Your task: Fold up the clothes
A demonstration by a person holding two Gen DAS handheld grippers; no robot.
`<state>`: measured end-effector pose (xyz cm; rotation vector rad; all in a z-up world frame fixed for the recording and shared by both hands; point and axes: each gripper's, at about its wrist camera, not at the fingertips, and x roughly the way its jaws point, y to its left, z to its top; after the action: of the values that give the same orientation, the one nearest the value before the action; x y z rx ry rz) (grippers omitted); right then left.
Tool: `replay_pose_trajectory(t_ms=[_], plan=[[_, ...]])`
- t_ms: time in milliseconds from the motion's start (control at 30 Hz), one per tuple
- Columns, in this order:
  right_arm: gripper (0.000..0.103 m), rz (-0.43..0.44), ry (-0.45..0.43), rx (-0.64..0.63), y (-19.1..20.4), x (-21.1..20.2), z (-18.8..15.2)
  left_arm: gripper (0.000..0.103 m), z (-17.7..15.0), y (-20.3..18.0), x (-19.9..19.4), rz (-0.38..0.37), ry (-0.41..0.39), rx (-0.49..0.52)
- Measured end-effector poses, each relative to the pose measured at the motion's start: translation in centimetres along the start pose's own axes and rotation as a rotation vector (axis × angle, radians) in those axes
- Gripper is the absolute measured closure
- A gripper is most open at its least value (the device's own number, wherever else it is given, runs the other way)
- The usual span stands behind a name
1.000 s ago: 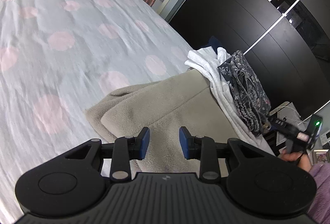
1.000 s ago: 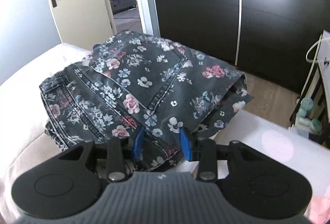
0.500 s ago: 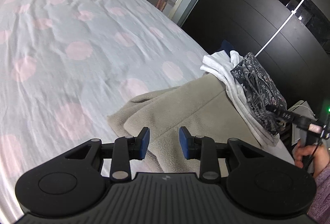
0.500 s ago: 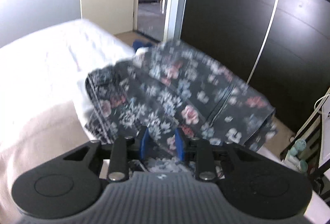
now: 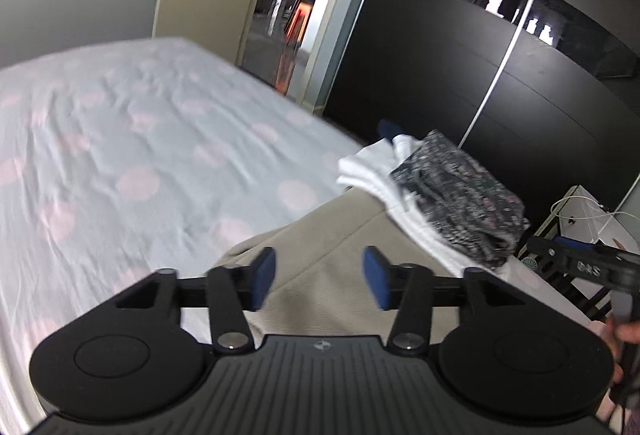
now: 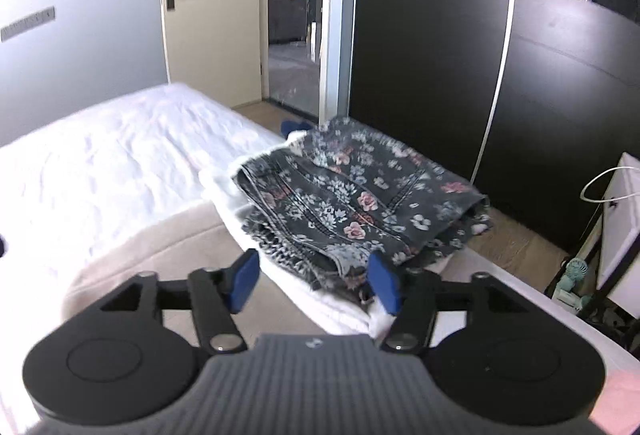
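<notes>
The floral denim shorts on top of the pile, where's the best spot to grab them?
Probably the frayed near hem of the floral denim shorts, where layered edges hang over the white garment beneath. Bring the right claw in low from the near side, jaws already open around that edge.

The shorts (image 6: 352,207) are printed denim with stitched seams and frayed hems. Under them, the white cloth (image 6: 340,307) looks soft, and the beige blanket (image 5: 328,267) fleecy and matt. The bed sheet (image 5: 140,155) is creased cotton. At right, the wardrobe (image 6: 560,95) is smooth and faintly glossy.
</notes>
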<state>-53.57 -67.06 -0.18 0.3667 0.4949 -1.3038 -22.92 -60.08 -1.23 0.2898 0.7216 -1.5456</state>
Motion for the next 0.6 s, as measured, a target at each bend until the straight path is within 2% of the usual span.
replay_pose_trajectory(t_ms=[100,267,367,433,600], plan=[[0.016,-0.031,-0.052,0.007,0.3,-4.0,-0.5,0.050,-0.1,-2.1,-1.6,0.001,-0.036,0.034],[0.011,-0.022,-0.102,0.018,0.8,-9.3,-0.7,0.038,-0.9,-5.0,-4.4,-0.005,-0.109,0.069],[0.005,-0.063,-0.115,0.024,1.5,-12.1,-1.3,0.030,-1.8,-6.3,-5.6,-0.019,-0.125,0.094],[0.004,-0.092,-0.135,0.017,2.2,-13.3,-2.0,0.029,-2.5,-7.3,-6.3,-0.022,-0.122,0.114],[0.004,-0.114,-0.148,0.009,3.0,-15.8,-3.3,0.028,-4.4,-10.0,-7.9,0.030,-0.151,0.168]])
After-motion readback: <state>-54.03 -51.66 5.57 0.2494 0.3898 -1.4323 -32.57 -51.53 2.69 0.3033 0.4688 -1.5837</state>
